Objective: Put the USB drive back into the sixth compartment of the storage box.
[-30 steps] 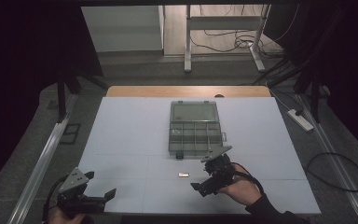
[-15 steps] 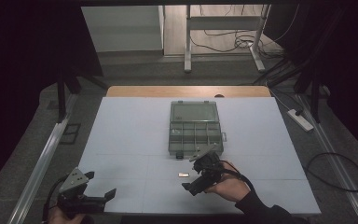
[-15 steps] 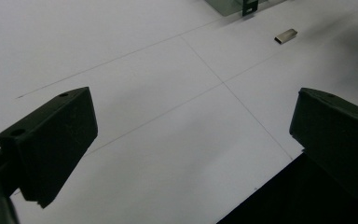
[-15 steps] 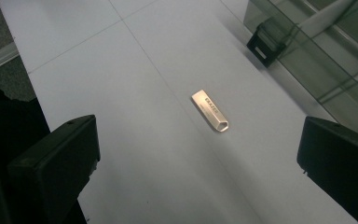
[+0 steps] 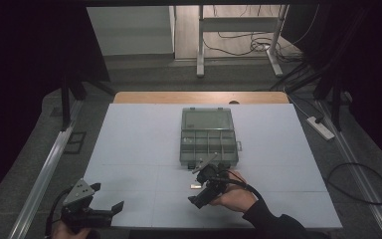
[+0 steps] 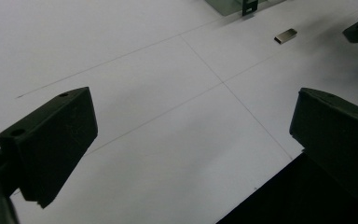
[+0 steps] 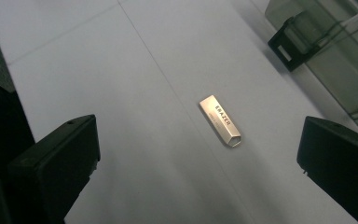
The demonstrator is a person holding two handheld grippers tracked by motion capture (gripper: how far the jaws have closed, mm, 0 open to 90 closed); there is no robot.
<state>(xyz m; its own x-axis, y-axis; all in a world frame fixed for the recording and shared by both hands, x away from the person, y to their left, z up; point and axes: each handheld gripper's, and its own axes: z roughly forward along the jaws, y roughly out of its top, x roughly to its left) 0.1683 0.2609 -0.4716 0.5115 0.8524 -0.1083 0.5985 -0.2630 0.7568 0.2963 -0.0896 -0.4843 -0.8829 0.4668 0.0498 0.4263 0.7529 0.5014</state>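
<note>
The USB stick (image 7: pixel 219 121) is seen lying flat on the table (image 5: pixel 139 144) between the spread jaws of the right claw (image 7: pixel 196 177), unobstructed, with the case (image 5: pixel 208 137) just beyond, while the left claw (image 5: pixel 95 206) is held released, well apart.

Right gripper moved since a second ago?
Yes. The right gripper has shifted left along the compartment box's near edge, closing over the USB stick.

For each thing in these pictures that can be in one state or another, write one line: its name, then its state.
Compartment box: lid open, lying back flat on the table.
USB stick: flat on the table, not held, beside the box.
Right gripper: open, jaws either side of the stick.
Left gripper: open, holding nothing.
</note>
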